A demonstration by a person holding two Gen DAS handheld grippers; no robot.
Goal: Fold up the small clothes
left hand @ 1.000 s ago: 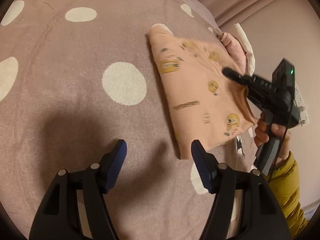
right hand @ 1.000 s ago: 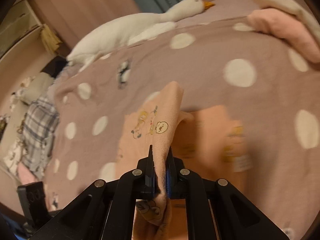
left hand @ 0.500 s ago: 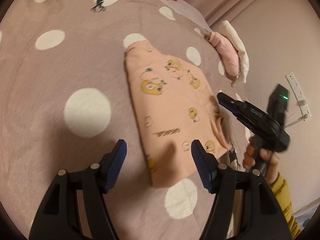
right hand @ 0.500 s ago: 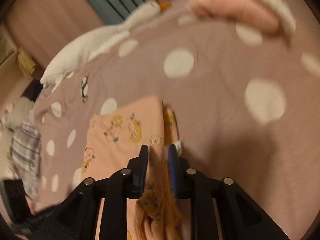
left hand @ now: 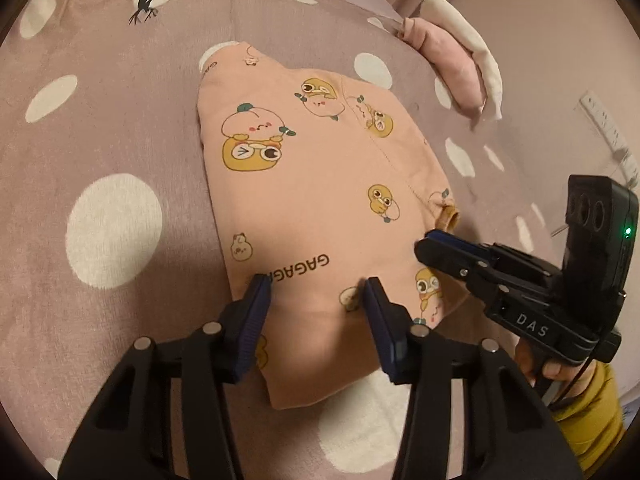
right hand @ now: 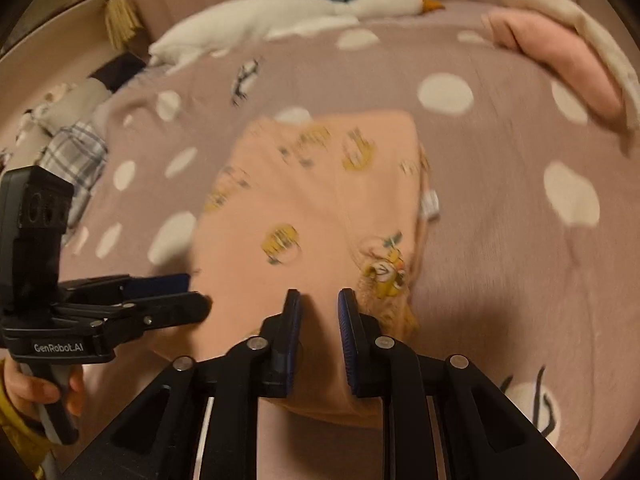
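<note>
A small peach garment (left hand: 320, 184) printed with cartoon ducks lies folded flat on the bed; it also shows in the right wrist view (right hand: 320, 216), blurred. My left gripper (left hand: 316, 292) is open and empty, its fingers hovering over the garment's near edge. My right gripper (right hand: 318, 304) is part open and empty over the garment's near right side. Seen from the left wrist view, the right gripper (left hand: 444, 246) sits at the garment's right edge. Seen from the right wrist view, the left gripper (right hand: 188, 292) sits at the garment's left edge.
The bed has a mauve cover (left hand: 112, 216) with white dots. Folded pink and white clothes (left hand: 456, 64) lie at the far right. A white goose plush (right hand: 280, 16) lies at the back. A plaid garment (right hand: 72, 152) lies at the far left.
My right gripper let go of the garment's fold and opened; the garment now lies flat and folded. My left gripper moved forward over the garment's near edge.
</note>
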